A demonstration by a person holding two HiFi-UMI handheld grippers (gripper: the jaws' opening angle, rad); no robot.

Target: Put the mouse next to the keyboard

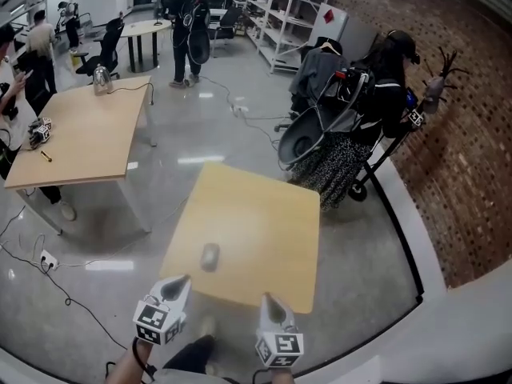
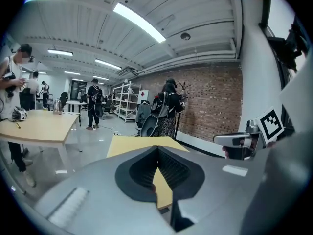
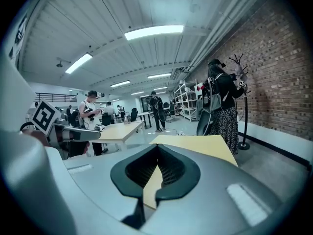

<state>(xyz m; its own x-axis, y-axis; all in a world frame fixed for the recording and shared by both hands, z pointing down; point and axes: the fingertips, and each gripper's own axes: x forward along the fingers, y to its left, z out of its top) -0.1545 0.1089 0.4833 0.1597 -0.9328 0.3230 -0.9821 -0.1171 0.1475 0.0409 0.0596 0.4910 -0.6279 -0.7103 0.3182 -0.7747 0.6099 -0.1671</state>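
On desk point(image 1: 272, 214), near front edge: mouse point(image 1: 210, 256), untouched. Both left claw point(image 1: 182, 282) and right claw point(image 1: 267, 300) fully closed, empty, held just short of desk. No keyboard seen; target spot easily misjudged. Mouse possibly knocked off edge if approached with closed claw.

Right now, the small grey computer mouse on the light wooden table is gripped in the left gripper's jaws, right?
Not gripped. The small grey computer mouse lies free on the light wooden table, apart from the left gripper, whose jaws are shut on nothing. The head view shows it.
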